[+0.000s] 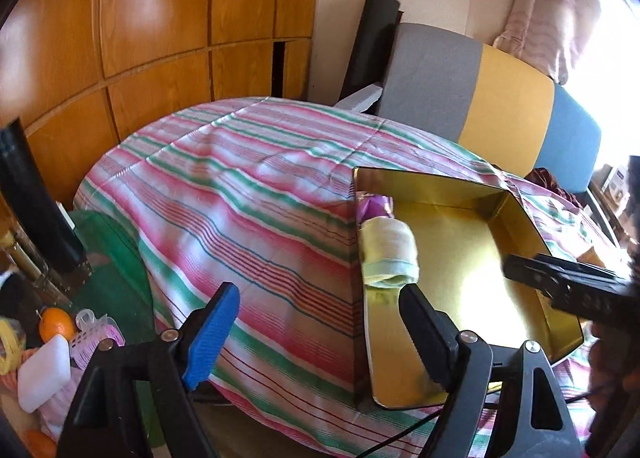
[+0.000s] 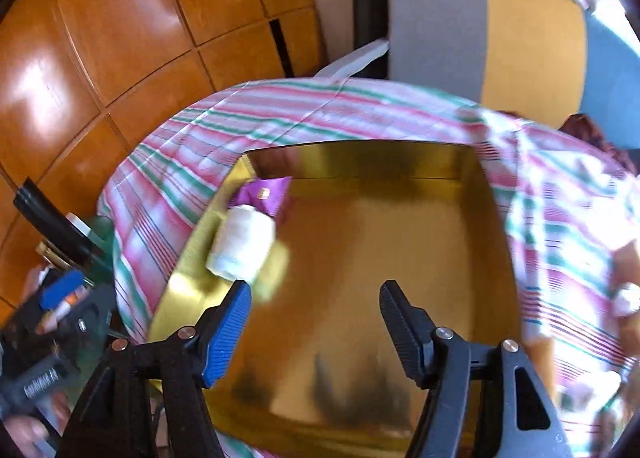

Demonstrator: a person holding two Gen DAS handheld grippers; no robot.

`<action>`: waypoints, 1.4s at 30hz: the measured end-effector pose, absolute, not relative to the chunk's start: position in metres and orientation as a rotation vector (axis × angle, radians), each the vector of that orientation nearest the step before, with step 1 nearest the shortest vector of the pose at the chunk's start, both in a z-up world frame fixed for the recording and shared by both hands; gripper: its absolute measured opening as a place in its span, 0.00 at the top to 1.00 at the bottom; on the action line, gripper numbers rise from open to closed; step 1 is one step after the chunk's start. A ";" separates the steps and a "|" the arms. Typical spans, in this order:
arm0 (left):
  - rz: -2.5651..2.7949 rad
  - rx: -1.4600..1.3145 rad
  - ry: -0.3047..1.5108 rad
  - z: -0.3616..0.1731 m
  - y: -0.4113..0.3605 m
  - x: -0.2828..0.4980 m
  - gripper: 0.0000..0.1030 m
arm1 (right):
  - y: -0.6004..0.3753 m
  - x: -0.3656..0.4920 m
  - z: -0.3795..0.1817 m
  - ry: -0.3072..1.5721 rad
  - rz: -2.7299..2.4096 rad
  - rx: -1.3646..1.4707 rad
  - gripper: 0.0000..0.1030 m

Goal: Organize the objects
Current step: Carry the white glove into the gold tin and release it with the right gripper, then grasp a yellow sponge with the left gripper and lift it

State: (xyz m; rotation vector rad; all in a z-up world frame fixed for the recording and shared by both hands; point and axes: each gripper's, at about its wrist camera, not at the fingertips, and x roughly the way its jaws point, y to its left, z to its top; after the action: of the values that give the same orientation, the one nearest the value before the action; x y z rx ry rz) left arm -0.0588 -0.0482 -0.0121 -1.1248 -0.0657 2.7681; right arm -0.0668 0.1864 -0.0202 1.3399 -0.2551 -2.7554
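Observation:
A gold tin box (image 1: 460, 193) stands open on the striped cloth. Inside, against its left wall, lie a rolled pale yellow and white cloth (image 1: 388, 254) and behind it a purple item (image 1: 376, 205). My left gripper (image 1: 320, 334) is open over the cloth, its black finger at the tin's left wall just below the roll, nothing between its fingers. My right gripper (image 2: 316, 332) is open above the tin's (image 2: 360, 145) bare gold floor, holding nothing. The roll (image 2: 242, 246) lies just beyond its blue fingertip, the purple item (image 2: 268, 193) farther back. The right gripper (image 1: 560, 282) also reaches in from the right.
A pink, green and white striped cloth (image 1: 240, 197) covers the surface. At lower left lie an orange (image 1: 56, 324), a white block (image 1: 42, 374) and pink hair rollers (image 1: 96, 334). A black post (image 1: 36, 197), wooden panels (image 1: 160, 17) and a grey-yellow-blue cushion (image 1: 500, 97) surround it.

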 end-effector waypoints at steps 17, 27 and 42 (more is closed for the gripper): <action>2.686 -1.052 0.087 0.002 0.008 -0.034 0.20 | 0.280 0.033 0.003 -0.132 -3.056 1.298 0.24; 2.632 -1.009 0.185 0.007 0.044 -0.028 0.20 | 0.356 0.089 0.006 -0.221 -3.223 1.342 0.22; 2.371 -0.865 0.345 0.024 0.154 -0.009 0.20 | 0.468 0.180 -0.006 -0.905 -3.501 1.350 0.21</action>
State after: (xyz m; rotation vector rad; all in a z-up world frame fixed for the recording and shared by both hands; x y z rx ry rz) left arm -0.0093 0.1539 0.0240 -0.8649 0.3448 2.3715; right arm 0.1803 0.4677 -0.0060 1.3502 -0.9054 -3.5008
